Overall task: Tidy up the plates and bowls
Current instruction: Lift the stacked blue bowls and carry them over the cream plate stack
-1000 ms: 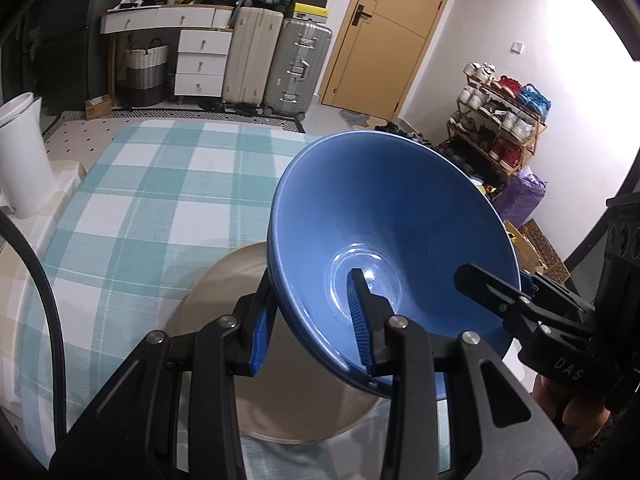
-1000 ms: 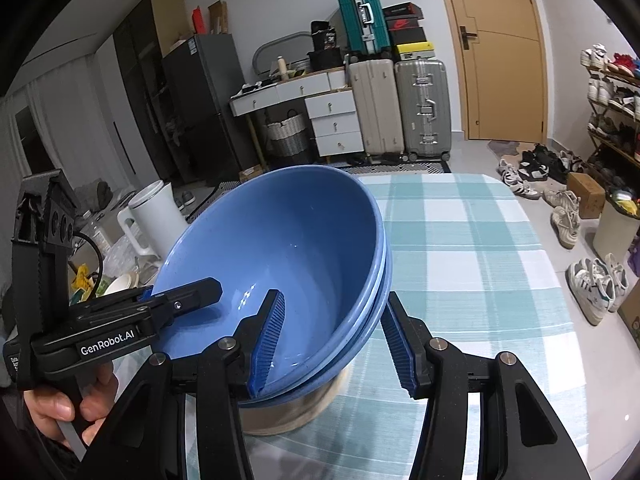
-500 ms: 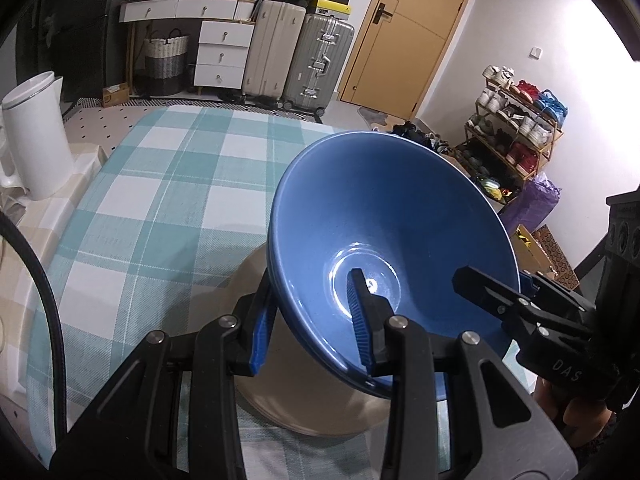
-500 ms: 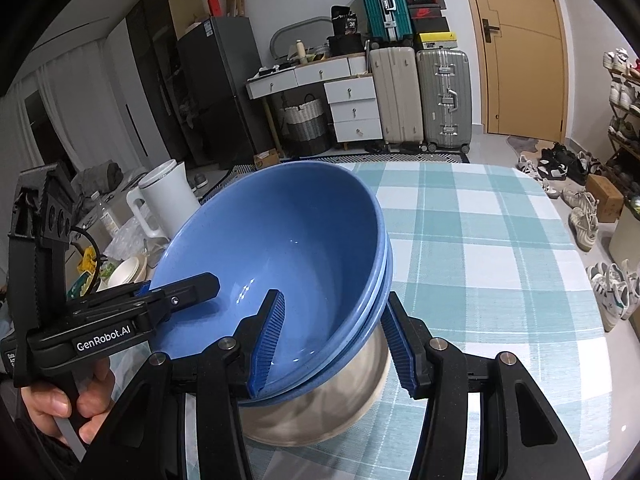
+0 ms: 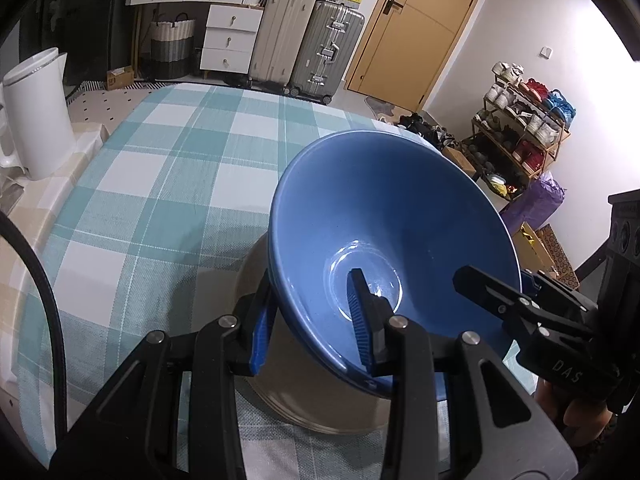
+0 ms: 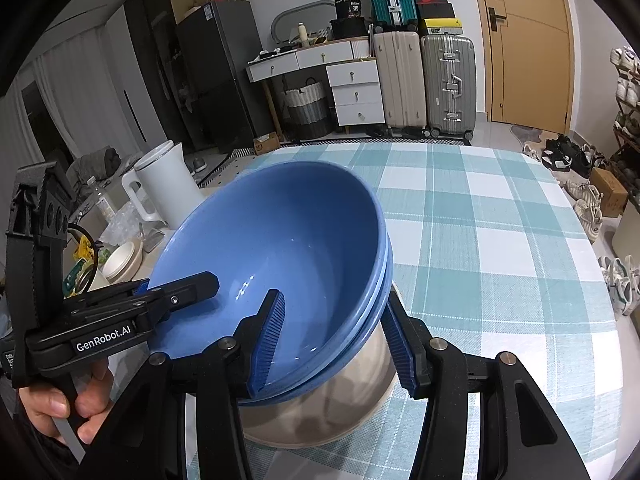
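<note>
Two claws, left (image 5: pixel 312 320) and right (image 6: pixel 332 344), clench opposite rims of stacked blue bowls (image 5: pixel 392 240) over a beige plate (image 6: pixel 320 412) on a checked counter (image 5: pixel 180 168); suitcases (image 6: pixel 424 84), door (image 5: pixel 420 28) behind.

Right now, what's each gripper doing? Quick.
Left gripper: closed on the rim of the blue bowls, one of its fingers inside, one outside.
Right gripper: closed on the opposite rim of the same stacked bowls.
</note>
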A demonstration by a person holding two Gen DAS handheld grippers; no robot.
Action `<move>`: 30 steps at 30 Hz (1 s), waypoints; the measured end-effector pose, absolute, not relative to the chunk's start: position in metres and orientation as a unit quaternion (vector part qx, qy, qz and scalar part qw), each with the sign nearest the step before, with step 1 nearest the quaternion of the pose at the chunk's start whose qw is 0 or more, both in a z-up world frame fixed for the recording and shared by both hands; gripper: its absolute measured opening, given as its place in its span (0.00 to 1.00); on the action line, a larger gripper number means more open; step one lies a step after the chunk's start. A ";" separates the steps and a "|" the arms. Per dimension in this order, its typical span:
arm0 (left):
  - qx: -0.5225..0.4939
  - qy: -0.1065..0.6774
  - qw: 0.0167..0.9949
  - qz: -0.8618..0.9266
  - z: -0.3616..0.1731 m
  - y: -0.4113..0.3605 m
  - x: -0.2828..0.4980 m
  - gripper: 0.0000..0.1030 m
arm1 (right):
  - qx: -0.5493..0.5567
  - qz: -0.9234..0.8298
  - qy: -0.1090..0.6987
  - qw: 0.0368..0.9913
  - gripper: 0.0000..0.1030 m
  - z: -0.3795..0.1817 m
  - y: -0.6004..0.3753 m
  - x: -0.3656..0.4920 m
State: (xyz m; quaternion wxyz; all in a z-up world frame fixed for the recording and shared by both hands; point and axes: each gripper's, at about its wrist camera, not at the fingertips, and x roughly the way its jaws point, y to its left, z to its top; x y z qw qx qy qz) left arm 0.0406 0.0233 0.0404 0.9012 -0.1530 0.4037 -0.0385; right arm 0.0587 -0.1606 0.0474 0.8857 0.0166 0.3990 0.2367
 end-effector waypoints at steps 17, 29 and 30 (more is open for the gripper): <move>-0.152 0.397 0.904 -0.035 0.030 0.025 0.063 0.30 | 0.012 0.232 0.405 0.884 0.49 0.040 -0.161 0.071; -0.160 0.385 0.909 -0.024 0.026 0.038 0.073 0.30 | -0.002 0.231 0.399 0.887 0.49 0.039 -0.153 0.074; -0.160 0.384 0.909 -0.024 0.026 0.039 0.074 0.30 | -0.006 0.230 0.398 0.888 0.49 0.039 -0.152 0.074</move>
